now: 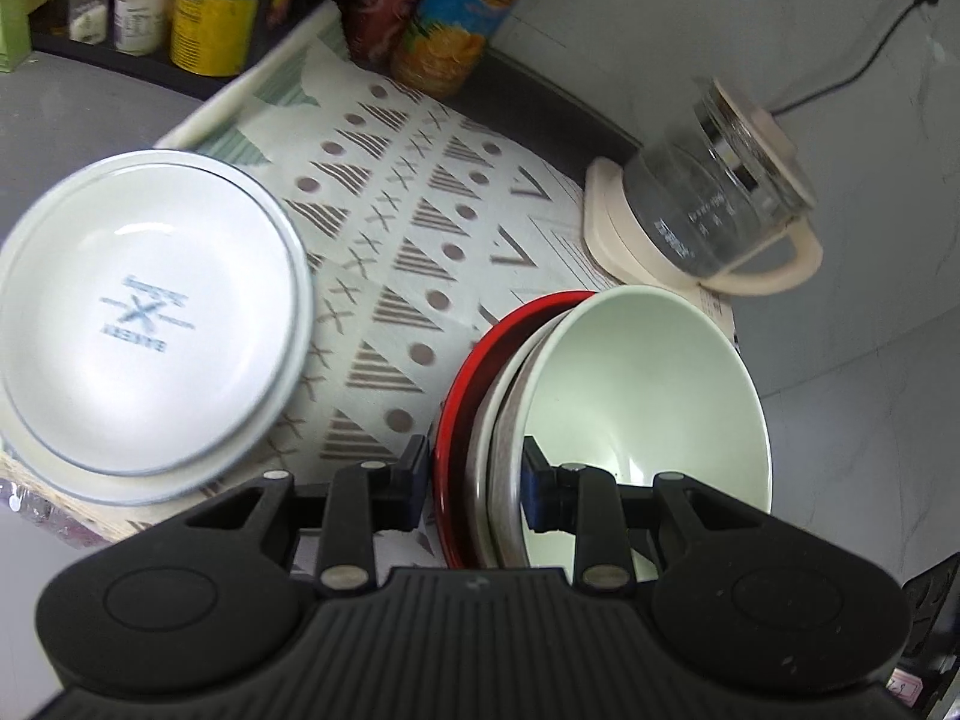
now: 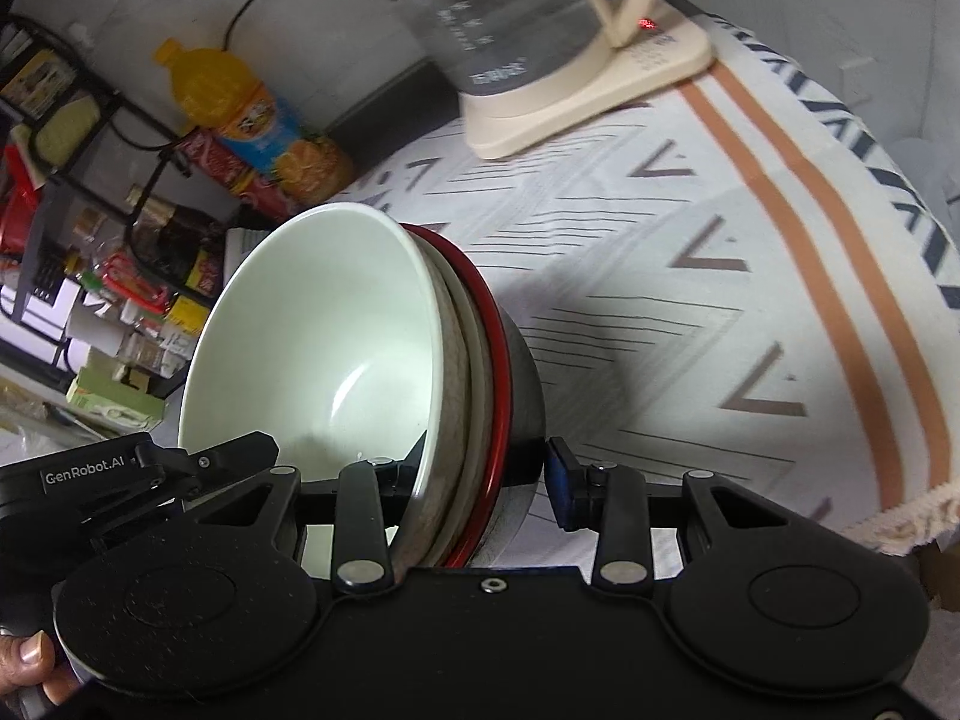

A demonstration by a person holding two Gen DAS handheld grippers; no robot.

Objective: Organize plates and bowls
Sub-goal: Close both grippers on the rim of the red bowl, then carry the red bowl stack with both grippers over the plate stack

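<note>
tongs (image 2: 483, 480): black | blue pads | silver rivets | "GenRobot.AI" lettering

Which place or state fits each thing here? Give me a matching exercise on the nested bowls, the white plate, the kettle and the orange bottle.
Things:
1. nested bowls
2. white plate
3. kettle
4. orange bottle

Places or states:
A. standing on a cream base with a cord running off it
B. lying alone on the patterned cloth, printing in its middle
C. clamped at the rim by the left gripper and the right gripper
D. upright against the wall beside a red bottle

Pairs: 1-C, 2-B, 3-A, 4-D
</note>
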